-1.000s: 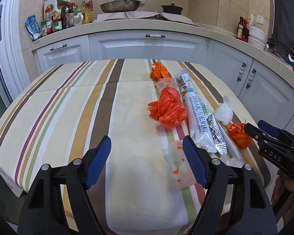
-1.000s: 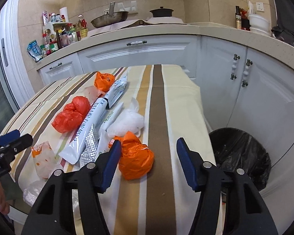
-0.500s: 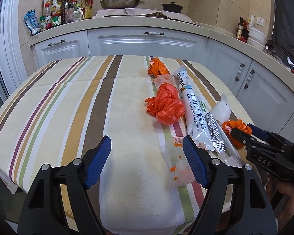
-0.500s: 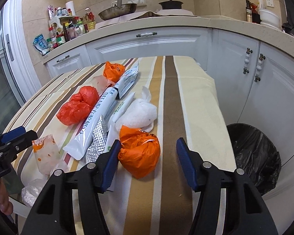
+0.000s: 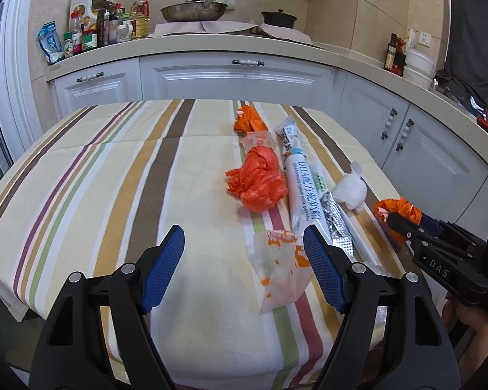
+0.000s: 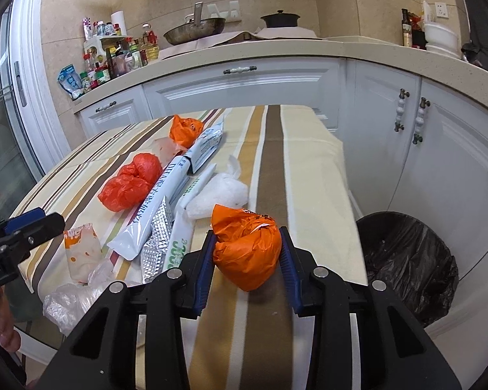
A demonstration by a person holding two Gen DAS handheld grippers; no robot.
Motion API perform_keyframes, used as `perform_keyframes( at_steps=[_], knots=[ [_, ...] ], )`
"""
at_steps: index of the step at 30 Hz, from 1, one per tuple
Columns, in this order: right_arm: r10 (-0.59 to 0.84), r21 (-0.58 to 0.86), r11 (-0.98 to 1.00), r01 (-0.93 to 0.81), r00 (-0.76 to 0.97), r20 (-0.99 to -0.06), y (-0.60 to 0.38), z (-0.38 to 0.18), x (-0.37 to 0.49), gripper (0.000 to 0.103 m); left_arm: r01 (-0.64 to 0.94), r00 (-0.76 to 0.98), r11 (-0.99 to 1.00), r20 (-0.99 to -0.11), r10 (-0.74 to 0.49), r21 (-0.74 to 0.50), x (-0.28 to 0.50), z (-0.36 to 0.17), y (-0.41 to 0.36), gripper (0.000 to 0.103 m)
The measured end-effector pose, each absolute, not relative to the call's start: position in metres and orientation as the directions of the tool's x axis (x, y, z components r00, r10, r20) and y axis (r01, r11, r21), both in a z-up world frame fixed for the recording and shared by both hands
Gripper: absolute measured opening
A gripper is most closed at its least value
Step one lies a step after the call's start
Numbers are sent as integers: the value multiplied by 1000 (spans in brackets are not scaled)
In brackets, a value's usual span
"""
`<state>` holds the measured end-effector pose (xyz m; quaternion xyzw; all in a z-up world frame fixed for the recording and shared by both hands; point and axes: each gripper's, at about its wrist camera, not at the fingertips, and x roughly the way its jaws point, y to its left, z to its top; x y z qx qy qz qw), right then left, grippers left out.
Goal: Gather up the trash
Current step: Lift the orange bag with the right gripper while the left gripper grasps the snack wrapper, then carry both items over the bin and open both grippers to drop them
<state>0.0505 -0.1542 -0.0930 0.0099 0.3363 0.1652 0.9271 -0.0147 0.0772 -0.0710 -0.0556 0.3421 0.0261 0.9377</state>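
My right gripper (image 6: 246, 246) is shut on a crumpled orange bag (image 6: 245, 243) at the striped table's near right edge; the bag also shows in the left wrist view (image 5: 397, 209). My left gripper (image 5: 244, 253) is open and empty above the table, just left of a clear wrapper with orange print (image 5: 281, 269). Other trash lies in a row: a red-orange bag (image 5: 258, 183), a long white packet (image 5: 301, 182), a foil blister sheet (image 5: 336, 224), a white crumpled bag (image 5: 351, 191) and a far orange bag (image 5: 249, 122).
A bin lined with a black bag (image 6: 406, 260) stands on the floor right of the table. White cabinets (image 6: 244, 87) and a counter with bottles (image 6: 114, 55) and a pan (image 6: 195, 31) stand behind. A clear plastic bag (image 6: 71, 299) hangs at the table's near edge.
My right gripper has moved forward and closed around the near orange bag. My left gripper has drifted slightly and stays open.
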Motion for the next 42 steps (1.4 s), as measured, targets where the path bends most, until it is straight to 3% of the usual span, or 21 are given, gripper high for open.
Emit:
perform_keyframes(
  at_steps=[8,14,16,18,30,42],
  knots=[
    [300,142,952,-272,728,-617,-172,-94,41,38,-61,742,994,-670,-13,-87,-14,-82,58,72],
    [294,157,955,-252,733,-613,-182,-94,39,38,-54,728,995,-686,-20,-86,-8,-91,55,42],
    [293,157,955,-251,734,-612,-183,-95,38,38,-53,719,993,-694,-35,-105,-6,-96,57,24],
    [293,157,955,-250,735,-612,-183,-96,38,38,-43,714,991,-698,-61,-130,-6,-99,61,15],
    [276,157,961,-228,759,-590,-196,-89,35,38,-59,777,995,-630,-4,-79,-14,-73,64,12],
    [135,119,990,-82,816,-562,-257,-77,31,38,153,810,985,-562,-170,-78,11,-34,-15,12]
  ],
)
